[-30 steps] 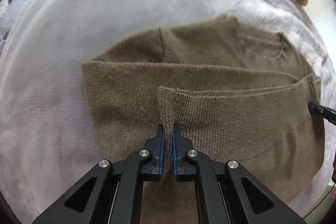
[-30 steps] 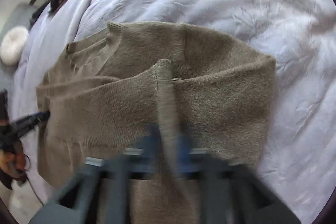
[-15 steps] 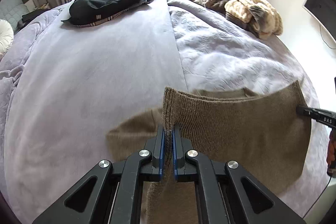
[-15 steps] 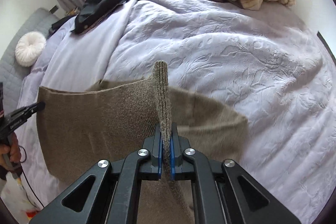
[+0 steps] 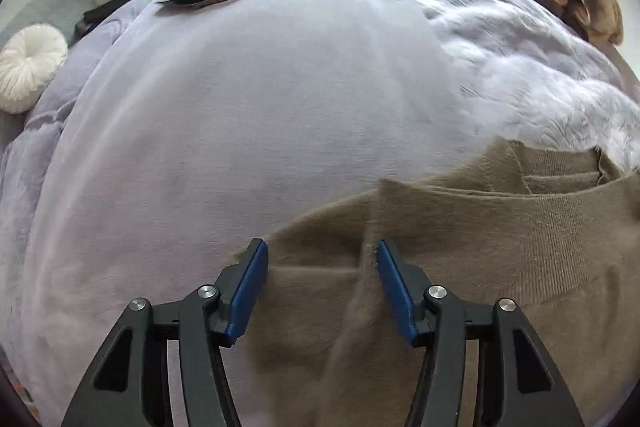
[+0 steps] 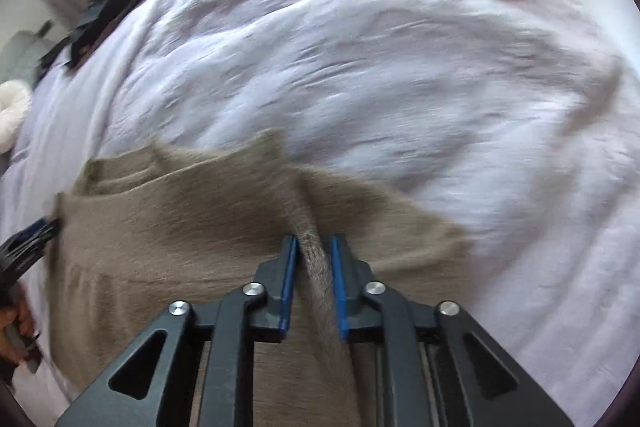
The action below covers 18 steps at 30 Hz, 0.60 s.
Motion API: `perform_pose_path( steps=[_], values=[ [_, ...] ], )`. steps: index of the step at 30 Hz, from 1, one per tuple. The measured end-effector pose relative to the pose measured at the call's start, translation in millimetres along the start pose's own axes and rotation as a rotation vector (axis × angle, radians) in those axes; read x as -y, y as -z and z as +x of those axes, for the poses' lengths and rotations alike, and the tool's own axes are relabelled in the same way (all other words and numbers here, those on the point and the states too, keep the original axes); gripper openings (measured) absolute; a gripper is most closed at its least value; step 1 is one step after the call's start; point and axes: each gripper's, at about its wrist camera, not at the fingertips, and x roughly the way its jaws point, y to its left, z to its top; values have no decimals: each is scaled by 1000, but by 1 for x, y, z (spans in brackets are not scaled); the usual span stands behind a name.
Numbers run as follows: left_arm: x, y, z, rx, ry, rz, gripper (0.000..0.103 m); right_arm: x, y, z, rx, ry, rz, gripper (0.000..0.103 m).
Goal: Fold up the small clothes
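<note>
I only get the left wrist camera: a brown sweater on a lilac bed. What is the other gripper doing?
Observer: The right gripper has a raised fold of the brown sweater between its pads; its jaws have just been opening.
Operator: Is anybody there?
Observer: Yes, a hand shows at the left edge of the right wrist view, behind the left gripper, whose jaws have just been opening too and grip nothing.
</note>
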Motion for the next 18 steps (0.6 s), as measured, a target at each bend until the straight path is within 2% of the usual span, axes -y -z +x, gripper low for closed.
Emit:
perform_pose_path(
  steps=[2,6,10,11,14,16,17,18],
  values=[
    [-14,4,-17,3,3,-11,59,9,3,-21,31,-14,31,18],
    [-23,21,-50,-4,162,-19,59,-4,26,-52,35,-124,-38,18],
    [5,55,-61,-35,290,22,59,-29,69,-47,-35,-194,-100,18],
    [13,64,-58,-45,290,31,59,-33,80,-37,-66,-190,-112,18],
    [23,99,-32,-125,204,43,59,-33,103,-10,-139,-132,-134,17],
    [8,115,-32,-116,232,-4,59,-19,113,-12,-115,-119,-123,14],
    [-1,121,-34,-120,219,-23,59,-11,117,-18,-105,-95,-106,8],
    [-9,127,-35,-142,146,-24,59,-3,118,-22,-101,-85,-86,8]
  ],
)
